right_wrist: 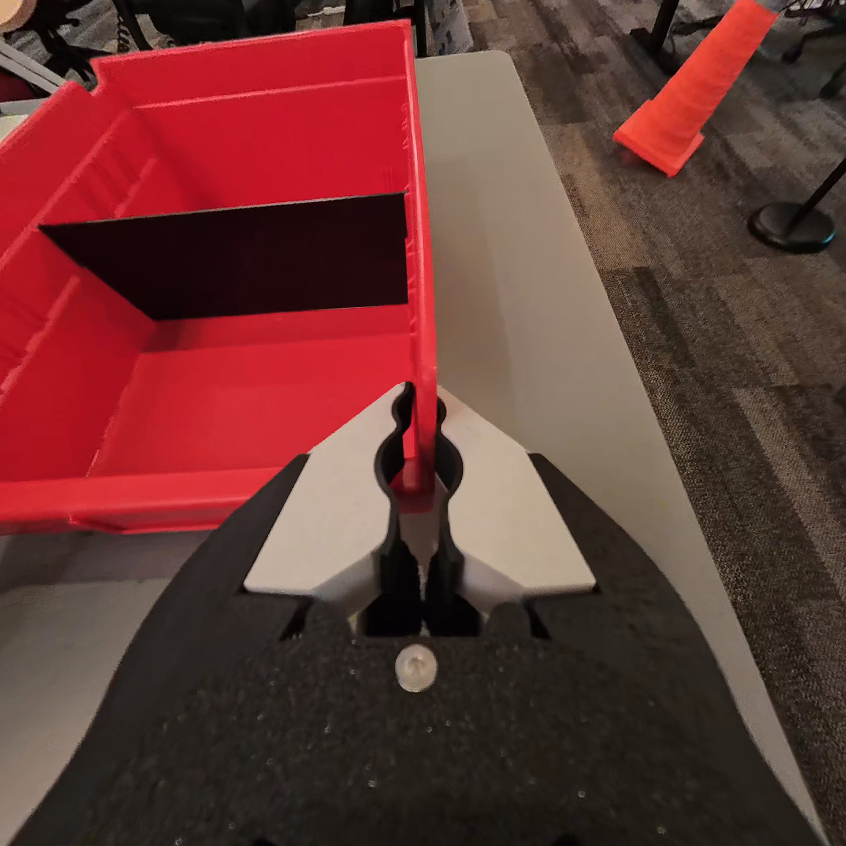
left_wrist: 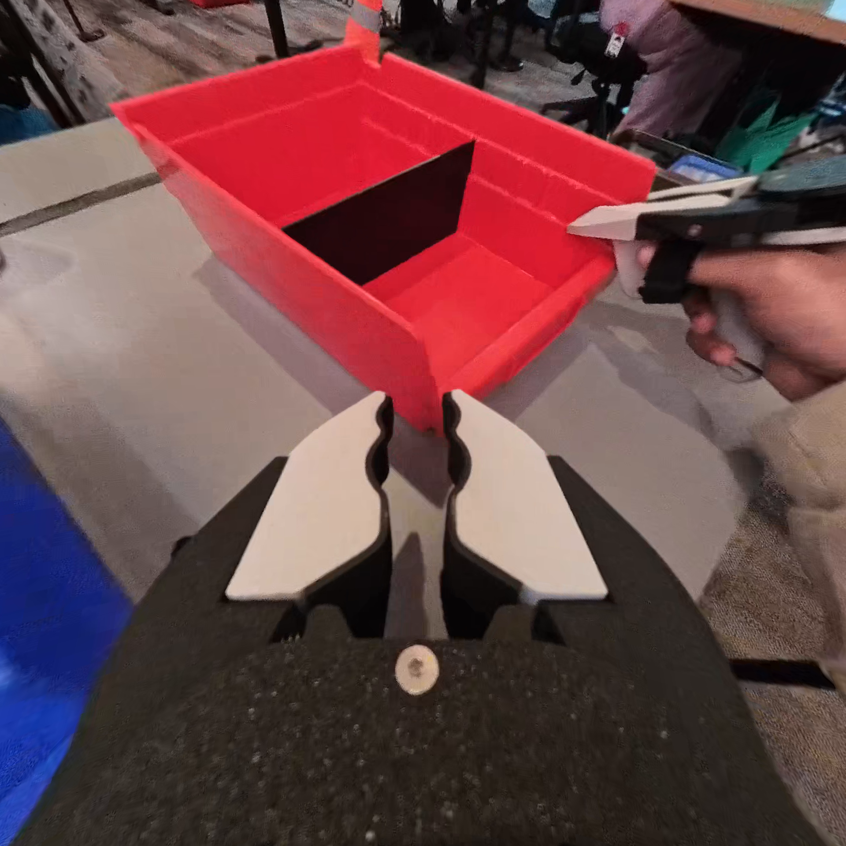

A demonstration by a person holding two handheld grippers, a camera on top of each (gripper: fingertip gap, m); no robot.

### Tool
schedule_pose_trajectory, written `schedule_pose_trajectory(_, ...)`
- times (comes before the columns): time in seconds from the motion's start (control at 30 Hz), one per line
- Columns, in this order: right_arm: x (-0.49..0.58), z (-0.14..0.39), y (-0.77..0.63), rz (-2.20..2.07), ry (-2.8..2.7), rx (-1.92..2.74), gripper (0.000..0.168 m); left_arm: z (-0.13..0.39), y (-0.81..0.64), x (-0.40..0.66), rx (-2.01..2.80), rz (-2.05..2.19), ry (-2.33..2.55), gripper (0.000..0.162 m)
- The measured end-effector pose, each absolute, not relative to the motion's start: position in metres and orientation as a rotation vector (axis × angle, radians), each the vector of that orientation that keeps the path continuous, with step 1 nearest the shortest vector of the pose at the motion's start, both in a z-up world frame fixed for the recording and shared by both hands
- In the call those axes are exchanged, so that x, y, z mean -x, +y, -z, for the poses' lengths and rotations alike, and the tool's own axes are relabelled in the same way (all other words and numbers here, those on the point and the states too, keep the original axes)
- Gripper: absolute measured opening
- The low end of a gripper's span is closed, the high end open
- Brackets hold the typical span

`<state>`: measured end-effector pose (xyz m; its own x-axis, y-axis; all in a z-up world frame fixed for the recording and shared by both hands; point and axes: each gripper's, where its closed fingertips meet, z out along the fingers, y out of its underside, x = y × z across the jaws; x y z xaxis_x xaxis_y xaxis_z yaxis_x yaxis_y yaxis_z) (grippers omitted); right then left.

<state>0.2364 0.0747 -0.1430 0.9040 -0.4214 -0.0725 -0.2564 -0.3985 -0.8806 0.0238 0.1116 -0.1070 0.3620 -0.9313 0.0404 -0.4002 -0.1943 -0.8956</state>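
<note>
Red bin [right_wrist: 206, 403] cut off at nine o'clock, blue object [left_wrist: 41, 641] blurred and cropped at eight o'clock, orange cone [left_wrist: 364, 23] cropped at twelve o'clock

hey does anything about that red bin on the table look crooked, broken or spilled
Nothing stands out. The red plastic bin sits flat on the grey table, both compartments empty, its black divider panel upright. The right gripper clamps the side wall near a corner; the left gripper is open at another corner.

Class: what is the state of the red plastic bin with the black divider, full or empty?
Empty. The red plastic bin shows bare floor on both sides of its black divider; the right gripper clamps its side wall.
</note>
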Motion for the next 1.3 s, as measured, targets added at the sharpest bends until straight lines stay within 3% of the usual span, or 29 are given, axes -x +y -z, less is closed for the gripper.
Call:
schedule_pose_trajectory(0.13, -0.240, 0.127, 0.066, 0.254, 0.529, 2.003, 0.011, 0.064, 0.124, 0.074, 1.700, 0.806, 1.117, 0.023)
schedule_pose_trajectory(0.27, -0.211, 0.038, 0.070, 0.313, 0.506, 1.771, 0.027, 0.046, 0.202, 0.200, 1.652, 0.527, 0.903, 0.025)
schedule_pose_trajectory(0.37, -0.122, -0.005, 0.113, 0.208, 0.272, 1.716, 0.032, 0.069, 0.254, 0.271, 1.726, 0.316, 0.724, 0.043)
schedule_pose_trajectory(0.43, -0.037, -0.008, 0.147, 0.003, 0.130, 1.690, 0.045, 0.092, 0.267, 0.287, 1.793, 0.295, 0.668, 0.054)
schedule_pose_trajectory(0.57, 0.092, 0.052, 0.186, -0.368, 0.004, 1.794, 0.055, 0.116, 0.265, 0.274, 1.869, 0.466, 0.670, 0.049)
schedule_pose_trajectory(0.67, 0.115, 0.111, 0.200, -0.267, 0.038, 1.931, 0.045, 0.122, 0.272, 0.271, 1.913, 0.449, 0.678, 0.025)
schedule_pose_trajectory(0.77, 0.093, 0.138, 0.208, 0.129, 0.112, 2.001, 0.004, 0.127, 0.273, 0.269, 1.963, 0.500, 0.658, 0.014)
schedule_pose_trajectory(1.0, 0.143, 0.123, 0.230, 0.279, 0.187, 1.941, 0.001, 0.116, 0.309, 0.319, 1.967, 0.397, 0.657, 0.005)
schedule_pose_trajectory(1.3, 0.301, 0.122, 0.318, 0.225, 0.070, 1.898, 0.004, 0.094, 0.390, 0.479, 1.903, 0.314, 0.527, 0.004)
